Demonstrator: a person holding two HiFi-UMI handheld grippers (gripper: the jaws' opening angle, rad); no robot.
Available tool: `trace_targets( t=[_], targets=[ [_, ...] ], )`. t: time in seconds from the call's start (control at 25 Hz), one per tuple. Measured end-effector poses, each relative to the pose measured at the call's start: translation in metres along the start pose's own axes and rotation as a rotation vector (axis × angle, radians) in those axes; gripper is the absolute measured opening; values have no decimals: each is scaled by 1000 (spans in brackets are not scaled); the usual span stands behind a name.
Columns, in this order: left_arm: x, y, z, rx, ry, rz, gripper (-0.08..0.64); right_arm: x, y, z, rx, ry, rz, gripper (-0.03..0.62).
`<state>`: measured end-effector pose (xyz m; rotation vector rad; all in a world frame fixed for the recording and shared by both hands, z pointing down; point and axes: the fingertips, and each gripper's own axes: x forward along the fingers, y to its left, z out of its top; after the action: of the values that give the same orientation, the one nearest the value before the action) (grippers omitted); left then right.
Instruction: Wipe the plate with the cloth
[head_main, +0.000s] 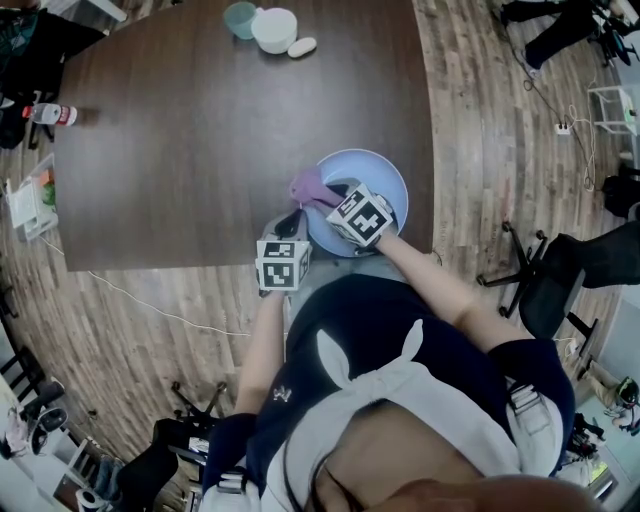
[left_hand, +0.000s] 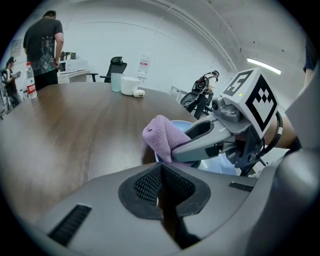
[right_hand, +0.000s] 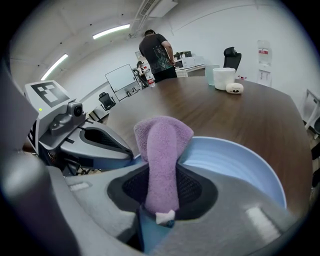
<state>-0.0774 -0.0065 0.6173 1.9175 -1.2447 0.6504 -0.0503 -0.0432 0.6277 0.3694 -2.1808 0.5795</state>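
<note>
We are gripping the cloth (right_hand: 162, 150) in the right gripper (right_hand: 161, 200), its folded end poised over the plate (right_hand: 240, 165) at the table (head_main: 220, 130) edge. The left gripper (left_hand: 161, 192) is resting closed beside the rim. We are aiming for flat, even pressure without tipping the plate.

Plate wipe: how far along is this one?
Done: the right gripper has the purple cloth clamped. In hand: the cloth sits at the rim of the blue plate; the left gripper, jaws together, sits beside that rim. Left: the wiping itself; no view shows how much is already wiped.
</note>
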Motion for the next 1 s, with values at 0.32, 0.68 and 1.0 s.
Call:
trace_targets(
  t=[0.32,0.68,1.0],
  targets=[
    [1,0,0,0,8,-1,6,-4,-16,1,36,0,-29,123],
    [-1,0,-1,-5,-1,0,6,-15,-39,-3,97,-9,-84,123],
    [-1,2,-1,3,5,-1,6,-23,-57,-7,143,-16,-124,123]
  ],
)
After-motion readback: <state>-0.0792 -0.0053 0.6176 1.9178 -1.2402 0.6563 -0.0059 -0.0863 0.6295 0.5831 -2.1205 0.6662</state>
